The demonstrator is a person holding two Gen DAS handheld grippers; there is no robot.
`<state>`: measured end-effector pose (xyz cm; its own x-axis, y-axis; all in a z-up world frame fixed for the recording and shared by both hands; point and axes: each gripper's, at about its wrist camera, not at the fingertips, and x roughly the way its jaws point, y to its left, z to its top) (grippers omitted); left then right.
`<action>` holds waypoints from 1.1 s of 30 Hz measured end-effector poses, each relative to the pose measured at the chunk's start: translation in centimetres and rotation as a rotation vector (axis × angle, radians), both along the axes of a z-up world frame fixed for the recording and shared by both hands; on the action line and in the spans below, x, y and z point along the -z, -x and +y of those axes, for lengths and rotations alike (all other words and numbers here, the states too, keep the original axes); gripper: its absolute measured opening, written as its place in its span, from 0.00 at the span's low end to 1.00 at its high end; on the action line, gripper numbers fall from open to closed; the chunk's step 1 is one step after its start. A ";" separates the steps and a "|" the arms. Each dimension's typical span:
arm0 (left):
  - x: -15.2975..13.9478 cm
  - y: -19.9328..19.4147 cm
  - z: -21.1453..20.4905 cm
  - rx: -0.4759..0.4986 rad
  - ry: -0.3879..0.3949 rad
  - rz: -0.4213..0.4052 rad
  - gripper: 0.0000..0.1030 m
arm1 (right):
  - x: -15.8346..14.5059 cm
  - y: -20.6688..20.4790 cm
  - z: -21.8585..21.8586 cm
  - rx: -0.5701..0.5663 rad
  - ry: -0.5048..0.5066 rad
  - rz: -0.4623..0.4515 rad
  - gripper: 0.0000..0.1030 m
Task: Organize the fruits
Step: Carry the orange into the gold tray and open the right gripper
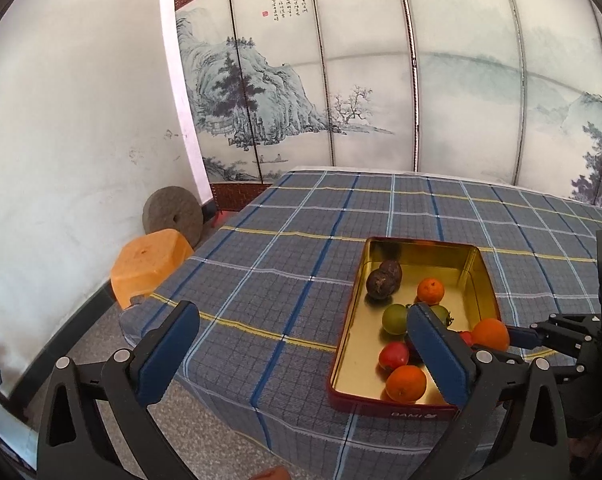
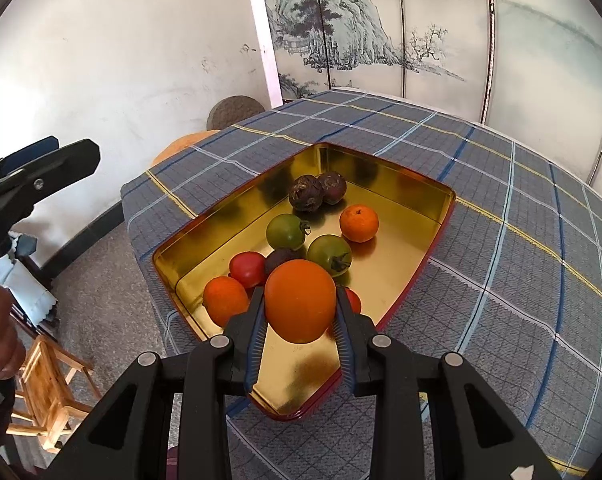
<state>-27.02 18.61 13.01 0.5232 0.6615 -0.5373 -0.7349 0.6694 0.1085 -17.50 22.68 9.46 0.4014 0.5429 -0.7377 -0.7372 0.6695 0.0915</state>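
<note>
right tongs [image 2: 301,320]: clenched on an orange [image 2: 300,300], held just above the near end of the tin [image 2: 441,216]
left tongs [image 1: 301,356]: released, spread wide, nothing between the pads; off to the tin's left side
tin: gold inside, red outside, on the checked cloth [image 2: 521,240] of the desk; already holds two oranges, two green tomatoes [image 2: 287,232], red tomatoes [image 2: 247,268] and dark round fruits [image 2: 306,193]
step in hand: likely setting the held orange down in the tin
how to do it well: lower it onto bare gold floor at the near end, clear of the fruit beside it; open only once it rests, so it does not roll; keep the left tongs clear
</note>
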 end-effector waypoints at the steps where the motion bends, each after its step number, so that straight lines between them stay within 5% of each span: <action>1: 0.0 0.1 0.1 0.000 0.000 0.000 1.00 | 0.1 -0.1 0.1 0.000 0.001 0.003 0.29; 26: 1.0 0.3 0.6 -0.012 0.001 0.014 1.00 | 1.2 -0.9 1.0 -0.011 0.018 0.005 0.31; 29: 1.0 0.3 0.6 -0.012 0.003 0.015 1.00 | 0.6 -0.6 0.9 -0.027 -0.018 0.000 0.41; 31: 1.0 0.3 0.6 -0.010 0.005 0.014 1.00 | -0.2 -0.3 0.7 -0.028 -0.039 -0.026 0.56; 33: 1.1 0.1 0.5 -0.007 0.007 0.018 1.00 | -0.7 -0.3 0.8 -0.022 -0.035 -0.050 0.59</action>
